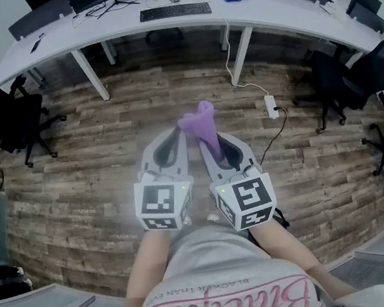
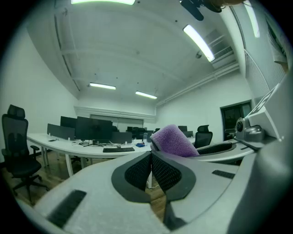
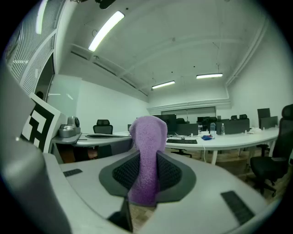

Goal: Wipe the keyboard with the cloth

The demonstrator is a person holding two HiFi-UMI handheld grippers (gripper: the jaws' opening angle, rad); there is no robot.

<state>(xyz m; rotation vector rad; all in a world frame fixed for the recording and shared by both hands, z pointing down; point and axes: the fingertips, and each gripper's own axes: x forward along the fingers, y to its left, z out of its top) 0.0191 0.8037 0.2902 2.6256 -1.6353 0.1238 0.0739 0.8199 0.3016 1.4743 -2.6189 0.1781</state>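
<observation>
The right tool (image 1: 210,143) clamps a fuzzy purple cloth (image 1: 199,121), its rounded end poking up. The left tool (image 2: 150,157) is pinched closed, empty. The flat black keyboard (image 1: 175,11) lies well away on a curved white counter (image 1: 279,20).

Purple cloth (image 1: 200,123), black keyboard (image 1: 175,11), white desk (image 1: 285,12), brown wood-plank floor (image 1: 108,161).
</observation>
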